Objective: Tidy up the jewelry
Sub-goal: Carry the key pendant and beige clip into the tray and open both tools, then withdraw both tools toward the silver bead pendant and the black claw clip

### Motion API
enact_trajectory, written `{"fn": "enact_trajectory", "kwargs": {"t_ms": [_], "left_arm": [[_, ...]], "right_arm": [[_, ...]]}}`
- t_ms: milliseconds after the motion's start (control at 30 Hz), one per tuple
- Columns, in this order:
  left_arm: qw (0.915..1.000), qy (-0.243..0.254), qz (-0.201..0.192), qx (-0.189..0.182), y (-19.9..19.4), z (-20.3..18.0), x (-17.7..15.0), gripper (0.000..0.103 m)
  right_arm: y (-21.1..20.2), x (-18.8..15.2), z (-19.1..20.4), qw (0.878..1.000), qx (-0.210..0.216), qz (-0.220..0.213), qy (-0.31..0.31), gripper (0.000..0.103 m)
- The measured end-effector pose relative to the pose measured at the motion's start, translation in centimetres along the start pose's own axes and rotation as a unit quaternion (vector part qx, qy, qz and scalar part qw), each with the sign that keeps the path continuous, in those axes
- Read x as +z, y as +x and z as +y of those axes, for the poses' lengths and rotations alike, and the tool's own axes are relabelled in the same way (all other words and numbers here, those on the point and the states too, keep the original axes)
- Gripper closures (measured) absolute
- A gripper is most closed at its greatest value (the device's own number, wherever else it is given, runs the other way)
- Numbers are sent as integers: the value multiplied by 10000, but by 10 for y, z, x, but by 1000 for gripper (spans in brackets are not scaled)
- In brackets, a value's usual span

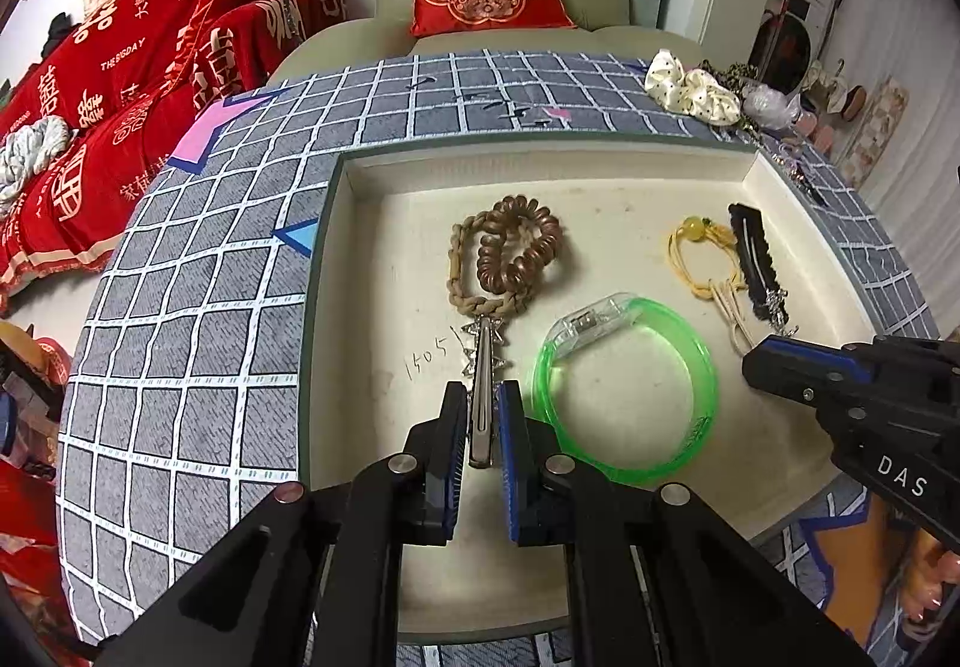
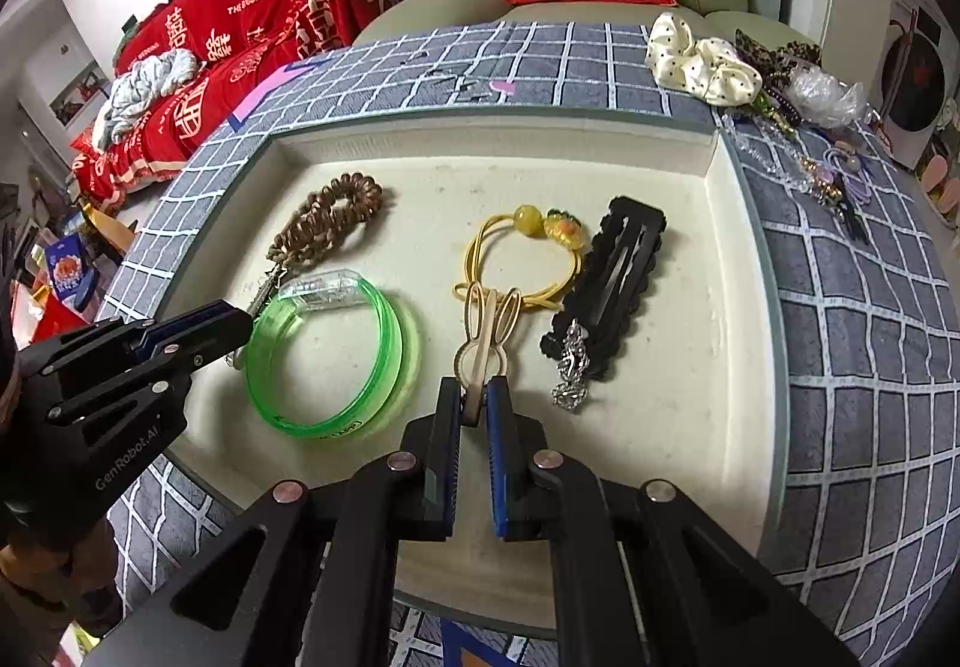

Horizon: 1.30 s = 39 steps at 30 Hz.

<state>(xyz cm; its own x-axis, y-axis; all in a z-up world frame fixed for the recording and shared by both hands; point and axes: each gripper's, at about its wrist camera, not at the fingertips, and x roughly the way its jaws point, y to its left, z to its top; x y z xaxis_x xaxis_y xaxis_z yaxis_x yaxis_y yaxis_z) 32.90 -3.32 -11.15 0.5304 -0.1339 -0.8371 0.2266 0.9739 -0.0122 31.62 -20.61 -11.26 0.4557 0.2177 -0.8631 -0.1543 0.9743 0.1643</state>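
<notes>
Clips fill both my grips: my left gripper (image 1: 482,409) pinches a silver star hair clip (image 1: 482,367), my right gripper (image 2: 474,397) a beige rabbit-eared clip (image 2: 487,334), both over the cream tray (image 1: 540,159). Around them lie a green bangle (image 1: 627,391), brown coil tie (image 1: 519,247), yellow hair tie (image 2: 519,262) and black clip (image 2: 612,289)

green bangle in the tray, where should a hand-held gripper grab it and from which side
Probably the plain green band on the near side of the green bangle, coming from above with one finger inside the ring. It lies flat in the tray, so only the thin rim offers opposing faces; the far side carries a bulky clear clasp.
</notes>
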Motion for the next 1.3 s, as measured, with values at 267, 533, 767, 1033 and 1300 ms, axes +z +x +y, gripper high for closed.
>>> {"fn": "enact_trajectory", "kwargs": {"t_ms": [267,533,767,1033,1300], "left_arm": [[9999,-27,-32,146,-7,-1,2,84],[9997,-50,-115,223,-22,-5,4,84],[9995,-42,-133,291,-36,-8,0,84],[9996,-95,-204,179,-56,-10,-9,84],[9996,-161,-237,44,-73,-8,-22,84]], "right_arm": [[2,1,-3,9998,117,86,162,93],[-13,1,-9,9982,388,-72,450,56],[-38,-4,-6,9978,368,-263,483,46],[-62,-13,-3,9973,398,-405,468,40],[-83,-27,-1,9966,435,-483,509,37]]}}
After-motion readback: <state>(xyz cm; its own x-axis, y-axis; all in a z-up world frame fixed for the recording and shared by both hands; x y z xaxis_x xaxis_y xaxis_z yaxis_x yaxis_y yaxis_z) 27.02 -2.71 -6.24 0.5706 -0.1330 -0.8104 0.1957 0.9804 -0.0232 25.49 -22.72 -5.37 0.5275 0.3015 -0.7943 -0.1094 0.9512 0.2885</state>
